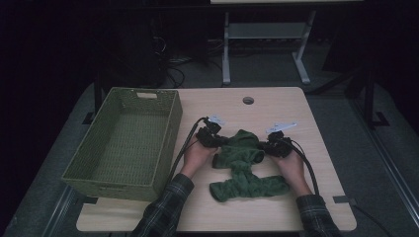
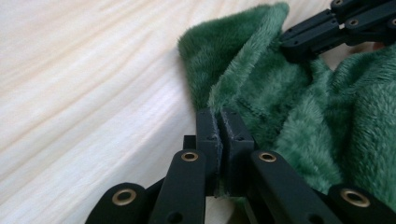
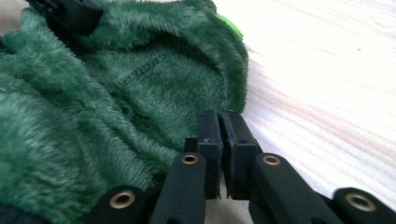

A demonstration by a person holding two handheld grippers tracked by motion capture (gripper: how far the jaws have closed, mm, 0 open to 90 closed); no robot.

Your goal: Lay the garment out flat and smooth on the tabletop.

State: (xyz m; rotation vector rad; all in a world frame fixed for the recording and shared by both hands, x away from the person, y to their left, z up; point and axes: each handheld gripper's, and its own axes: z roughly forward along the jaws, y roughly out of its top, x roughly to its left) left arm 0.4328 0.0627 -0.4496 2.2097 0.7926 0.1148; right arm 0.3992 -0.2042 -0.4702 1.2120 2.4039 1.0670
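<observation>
Table [image 1: 296,207]: a pale wooden top; your forearms in plaid sleeves come in from its near edge, one gripper in each hand.

Green cloth [image 1: 242,165]: a fluffy dark green garment that lies crumpled on the table near its middle, between your two hands. One long part stretches sideways along the near side; the bunched upper part rises between the grippers. In the left gripper view the cloth [image 2: 299,107] shows a stitched seam and a folded edge that stands up off the wood. In the right gripper view the cloth [image 3: 116,93] covers the left half, with the bare table to its right.

Left gripper [image 1: 210,136]: you hold it low over the table at the cloth's left side. In the left gripper view its claw [image 2: 223,135] is together, and the pads pinch a thin edge of the green cloth; fuzz shows below the pads.

Right gripper [image 1: 274,144]: you hold it at the cloth's right side, facing the left gripper. In the right gripper view its claw [image 3: 219,140] is drawn together with a narrow slit between the pads, right at the cloth's edge. Whether cloth sits in that slit you cannot tell from these views.

Basket [image 1: 163,143]: a green woven box, open at the top, that stands on the table's left part, well apart from the cloth, just beside your left hand.

Hole [image 1: 248,100]: a round opening in the table's far edge, beyond the cloth.
</observation>
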